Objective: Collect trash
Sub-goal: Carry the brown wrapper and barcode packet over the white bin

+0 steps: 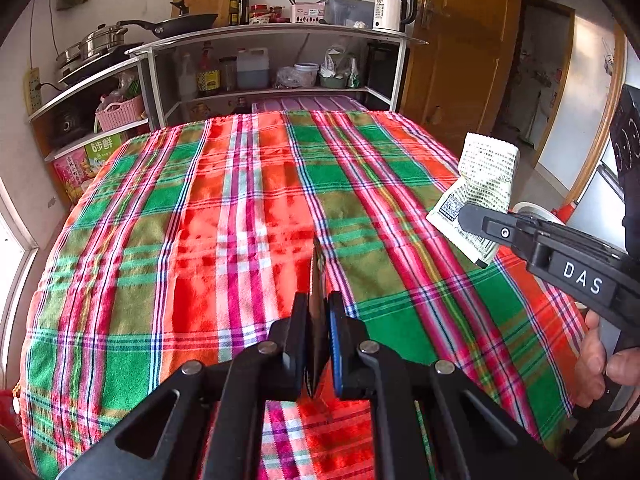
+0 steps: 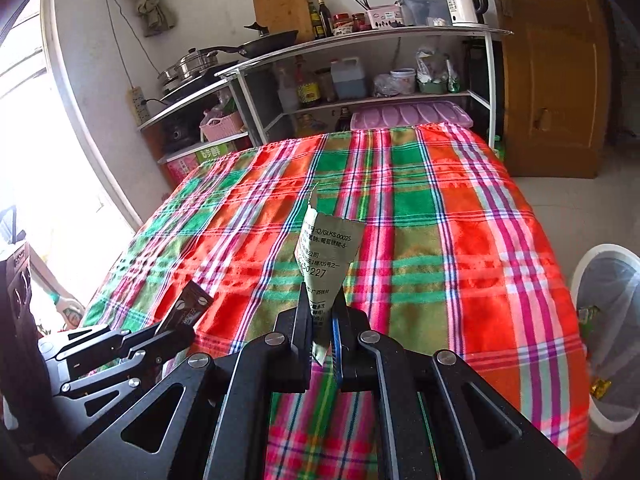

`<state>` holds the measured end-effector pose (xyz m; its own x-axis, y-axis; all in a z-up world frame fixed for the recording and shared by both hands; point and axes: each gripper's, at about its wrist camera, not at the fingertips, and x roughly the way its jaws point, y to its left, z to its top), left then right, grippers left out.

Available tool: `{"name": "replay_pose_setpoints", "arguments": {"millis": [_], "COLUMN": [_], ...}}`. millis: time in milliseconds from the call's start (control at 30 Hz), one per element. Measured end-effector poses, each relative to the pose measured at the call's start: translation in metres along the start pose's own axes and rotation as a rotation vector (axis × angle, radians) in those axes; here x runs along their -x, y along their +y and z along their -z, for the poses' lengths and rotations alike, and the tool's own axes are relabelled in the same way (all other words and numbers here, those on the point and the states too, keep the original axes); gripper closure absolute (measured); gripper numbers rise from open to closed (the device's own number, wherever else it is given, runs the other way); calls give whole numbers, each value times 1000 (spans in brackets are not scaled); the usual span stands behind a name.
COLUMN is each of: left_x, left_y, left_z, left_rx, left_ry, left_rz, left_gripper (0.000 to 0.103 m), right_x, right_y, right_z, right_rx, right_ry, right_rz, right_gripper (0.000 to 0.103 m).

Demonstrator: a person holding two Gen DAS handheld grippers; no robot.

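Plaid cloth [image 1: 224, 216] covers table, red, green, pink checks. Left hand-held gripper [image 1: 319, 316] clamped tight on dark brown sachet [image 1: 318, 276], seen edge-on in own view, held just above cloth. Right hand-held gripper [image 2: 322, 320] pinched shut on white printed wrapper [image 2: 326, 256], raised over table's right side. White bin [image 2: 608, 320] with clear liner stands on floor beside table's right edge, scraps inside.

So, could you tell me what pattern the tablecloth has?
The tablecloth is plaid: red, green and pink; clearest in the right wrist view.
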<state>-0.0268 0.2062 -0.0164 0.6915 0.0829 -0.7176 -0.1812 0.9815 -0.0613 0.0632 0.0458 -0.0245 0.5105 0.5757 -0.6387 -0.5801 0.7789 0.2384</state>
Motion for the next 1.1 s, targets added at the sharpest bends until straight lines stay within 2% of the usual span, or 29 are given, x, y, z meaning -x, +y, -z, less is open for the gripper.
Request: {"name": "replay_pose_setpoints", "arguments": {"millis": [700, 1100], "left_x": [8, -4], "left_y": [-121, -201], "left_z": [-43, -57], "left_rx": [-197, -294], "left_ry": [-80, -70], "left_rz": [190, 298], "left_gripper": [93, 92], "right_x": [89, 135], "right_y": [-94, -155], "right_z": [10, 23], "right_rx": [-143, -232], "right_ry": [-106, -141], "right_rz": [199, 326], "right_gripper": [96, 96]}}
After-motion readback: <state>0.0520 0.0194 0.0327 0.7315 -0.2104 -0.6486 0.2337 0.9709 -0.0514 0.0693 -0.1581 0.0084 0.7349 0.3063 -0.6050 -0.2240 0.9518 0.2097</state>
